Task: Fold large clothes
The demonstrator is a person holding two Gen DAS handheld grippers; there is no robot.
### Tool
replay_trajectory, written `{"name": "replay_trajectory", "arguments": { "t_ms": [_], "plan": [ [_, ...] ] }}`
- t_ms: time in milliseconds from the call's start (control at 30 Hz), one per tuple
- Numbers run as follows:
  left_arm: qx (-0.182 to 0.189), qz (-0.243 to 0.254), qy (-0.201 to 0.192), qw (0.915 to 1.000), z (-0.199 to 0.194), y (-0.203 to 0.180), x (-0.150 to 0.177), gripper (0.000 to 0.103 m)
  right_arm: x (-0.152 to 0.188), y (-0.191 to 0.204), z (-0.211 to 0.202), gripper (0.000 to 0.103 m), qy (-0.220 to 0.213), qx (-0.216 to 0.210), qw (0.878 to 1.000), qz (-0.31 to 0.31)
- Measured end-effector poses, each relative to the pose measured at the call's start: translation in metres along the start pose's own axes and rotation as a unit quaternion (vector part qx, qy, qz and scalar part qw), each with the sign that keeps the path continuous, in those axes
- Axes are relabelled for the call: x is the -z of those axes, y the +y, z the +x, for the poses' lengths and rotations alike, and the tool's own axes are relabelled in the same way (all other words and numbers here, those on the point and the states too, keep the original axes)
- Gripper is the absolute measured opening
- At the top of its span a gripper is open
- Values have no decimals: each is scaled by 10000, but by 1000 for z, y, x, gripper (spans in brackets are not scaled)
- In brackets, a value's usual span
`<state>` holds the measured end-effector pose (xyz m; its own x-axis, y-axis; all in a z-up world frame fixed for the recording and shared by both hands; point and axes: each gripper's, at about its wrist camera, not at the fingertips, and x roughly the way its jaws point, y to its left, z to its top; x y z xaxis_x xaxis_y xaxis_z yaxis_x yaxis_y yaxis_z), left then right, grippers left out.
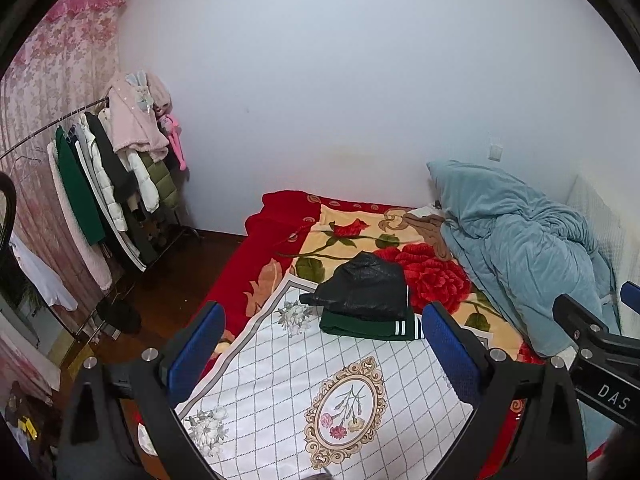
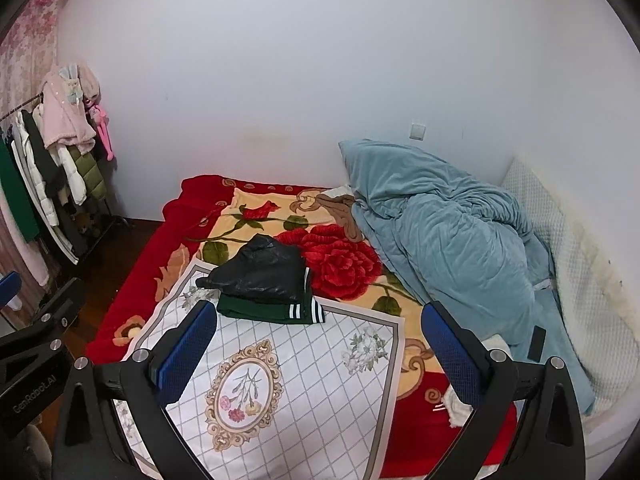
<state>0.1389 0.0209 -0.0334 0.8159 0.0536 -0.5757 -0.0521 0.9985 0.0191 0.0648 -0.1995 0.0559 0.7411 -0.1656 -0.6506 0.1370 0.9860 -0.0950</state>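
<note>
White walls closed in a bed (image 2: 132,320) covered by one red rose blanket (image 2: 340,264), with one checked white cloth (image 2: 312,380) spread at its near end. We counted two folded garments stacked at the cloth's far edge: one black jacket (image 2: 260,270) on one green striped garment (image 2: 272,308). One blue duvet (image 2: 448,240) lay heaped at the right, one clothes rack (image 1: 100,184) at the far left. We held the left gripper (image 1: 320,364) and right gripper (image 2: 320,364) above the cloth, jaws released, grasping nothing.
</note>
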Motion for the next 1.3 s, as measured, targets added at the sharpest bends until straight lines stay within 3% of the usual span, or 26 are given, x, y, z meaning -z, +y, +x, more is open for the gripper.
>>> {"name": "replay_trajectory", "arguments": {
  "t_ms": [1300],
  "plan": [
    [-19,-81,9,10000,-2,11,1,100,2,17,-2,103,32,-94,9999,-13]
  ]
}}
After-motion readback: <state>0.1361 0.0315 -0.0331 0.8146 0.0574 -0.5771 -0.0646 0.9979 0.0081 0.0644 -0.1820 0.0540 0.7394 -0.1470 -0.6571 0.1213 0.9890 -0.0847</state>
